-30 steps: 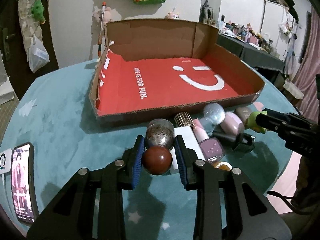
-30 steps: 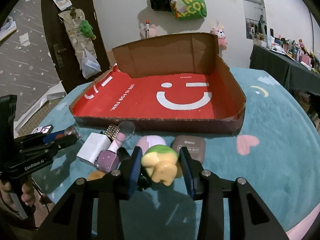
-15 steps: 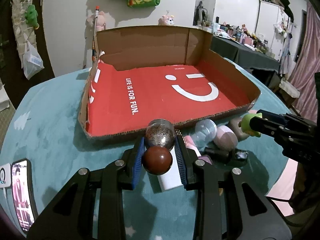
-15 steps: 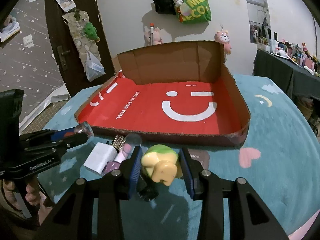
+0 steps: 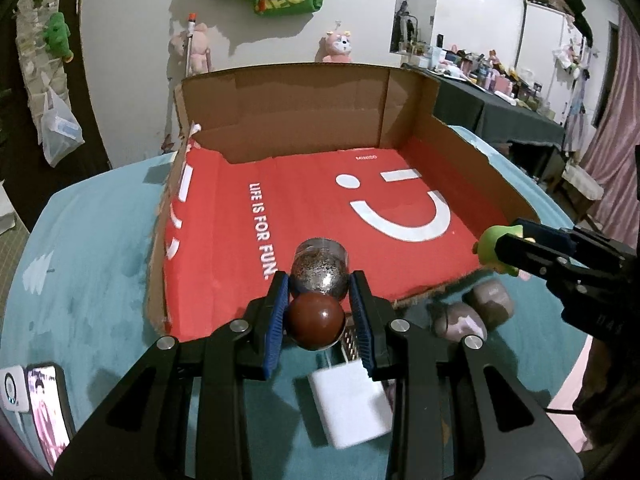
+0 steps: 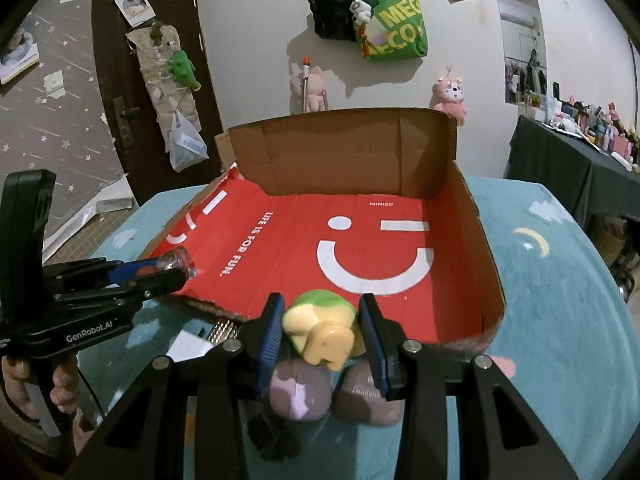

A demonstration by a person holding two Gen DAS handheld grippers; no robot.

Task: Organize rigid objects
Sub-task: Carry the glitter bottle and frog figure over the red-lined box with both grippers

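My left gripper (image 5: 319, 294) is shut on a glitter bottle (image 5: 319, 270) with a round brown cap (image 5: 316, 320), held over the near edge of the open cardboard box (image 5: 280, 120) with a red floor. In the right wrist view that gripper (image 6: 176, 274) comes in from the left with the bottle (image 6: 176, 261). My right gripper (image 6: 322, 320) is shut on a green and yellow toy figure (image 6: 320, 328), just before the box's (image 6: 340, 148) near wall. The left wrist view shows the same toy (image 5: 490, 246) at the right.
On the teal cloth in front of the box lie a white block (image 5: 350, 408), a metal-headed brush (image 6: 222, 330) and two mauve cases (image 6: 298, 396), (image 6: 366, 394). A phone (image 5: 46, 408) lies at the near left. A dark table with clutter (image 6: 580, 152) stands at the right.
Both grippers have moved forward and up toward the box with their objects held. The loose items on the cloth now sit lower in both views, partly under the fingers.
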